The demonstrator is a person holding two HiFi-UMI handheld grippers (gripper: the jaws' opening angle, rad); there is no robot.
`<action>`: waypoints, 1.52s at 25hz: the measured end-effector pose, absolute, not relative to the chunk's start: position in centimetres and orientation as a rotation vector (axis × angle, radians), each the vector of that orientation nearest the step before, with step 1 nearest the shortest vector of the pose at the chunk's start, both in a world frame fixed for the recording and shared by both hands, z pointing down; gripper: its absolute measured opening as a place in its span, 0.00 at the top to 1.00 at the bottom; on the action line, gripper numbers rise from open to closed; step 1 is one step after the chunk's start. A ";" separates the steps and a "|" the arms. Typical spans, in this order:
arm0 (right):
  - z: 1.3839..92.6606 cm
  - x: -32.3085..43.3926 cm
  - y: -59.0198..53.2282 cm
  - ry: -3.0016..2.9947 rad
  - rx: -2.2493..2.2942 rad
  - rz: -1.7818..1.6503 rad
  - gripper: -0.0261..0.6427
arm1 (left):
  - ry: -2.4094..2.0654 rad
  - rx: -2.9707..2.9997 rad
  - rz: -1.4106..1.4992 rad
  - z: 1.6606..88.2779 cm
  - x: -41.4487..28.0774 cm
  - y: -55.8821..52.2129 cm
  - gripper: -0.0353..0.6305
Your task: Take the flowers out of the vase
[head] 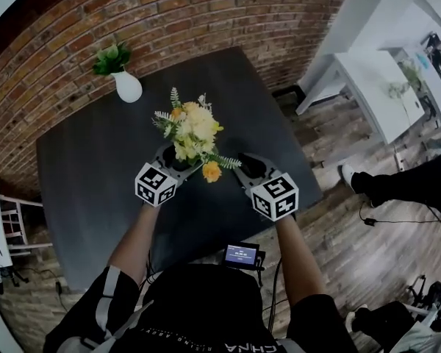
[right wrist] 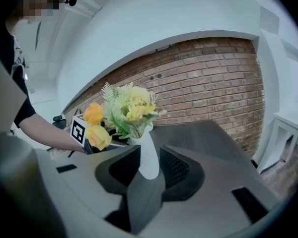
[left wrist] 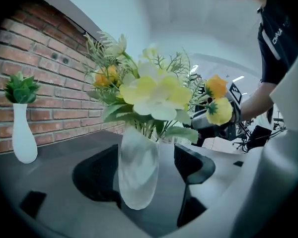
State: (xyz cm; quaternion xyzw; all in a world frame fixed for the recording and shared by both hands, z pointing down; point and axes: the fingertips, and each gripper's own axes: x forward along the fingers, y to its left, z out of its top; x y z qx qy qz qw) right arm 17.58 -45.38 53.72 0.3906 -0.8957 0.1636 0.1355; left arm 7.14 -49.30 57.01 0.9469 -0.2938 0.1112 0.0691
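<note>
A bouquet of yellow and orange flowers (head: 193,133) stands in a frosted white vase (left wrist: 137,170) at the middle of the dark table (head: 95,168). In the head view the blooms hide the vase. My left gripper (left wrist: 146,162) is open wide, with the vase between its jaws and a gap on the right side. My right gripper (right wrist: 150,165) is open only a little. The vase (right wrist: 149,155) shows in its narrow gap, seemingly just past the tips. In the head view the left gripper (head: 173,162) and right gripper (head: 244,169) flank the bouquet.
A second white vase (head: 127,87) with a green plant stands at the table's back left, near the brick wall (head: 206,13). The table's front edge lies just behind my hands. White furniture (head: 378,87) stands on the wooden floor to the right.
</note>
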 end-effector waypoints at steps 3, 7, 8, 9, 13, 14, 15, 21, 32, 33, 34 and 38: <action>52.1 15.0 -47.1 -2.683 0.975 0.387 0.66 | -0.888 2.863 0.305 56.9 7.6 -49.9 0.44; 51.2 11.9 -48.3 -2.718 0.774 0.263 0.58 | -0.883 2.865 0.320 57.4 7.8 -50.4 0.46; 51.1 11.2 -48.5 -2.716 0.731 0.233 0.58 | -0.895 2.864 0.319 57.4 7.7 -50.5 0.53; 51.0 10.4 -48.6 -2.716 0.700 0.208 0.58 | -0.903 2.865 0.318 57.3 7.6 -50.7 0.54; 50.5 8.4 -49.5 -2.744 0.703 0.177 0.58 | -0.923 2.864 0.314 57.3 7.4 -50.9 0.55; 50.5 8.1 -49.6 -2.750 0.718 0.180 0.58 | -0.927 2.864 0.315 57.3 7.3 -50.9 0.55; 50.5 7.8 -49.7 -2.753 0.733 0.184 0.58 | -0.933 2.863 0.315 57.2 7.3 -50.9 0.55; 50.6 6.7 -50.4 -2.758 0.838 0.184 0.58 | -0.976 2.853 0.311 57.1 7.2 -51.1 0.55; 49.7 6.3 -50.0 -2.752 0.911 0.026 0.79 | -0.976 2.877 0.357 57.2 7.6 -50.9 0.55; 49.7 6.4 -50.1 -2.749 0.921 0.026 0.84 | -0.974 2.878 0.357 57.2 7.6 -50.9 0.55; 49.7 6.5 -50.2 -2.748 0.927 0.030 0.87 | -0.974 2.878 0.356 57.1 7.6 -50.9 0.55; 49.4 6.6 -50.2 -2.759 0.929 0.061 0.92 | -0.978 2.871 0.351 57.2 7.4 -50.9 0.55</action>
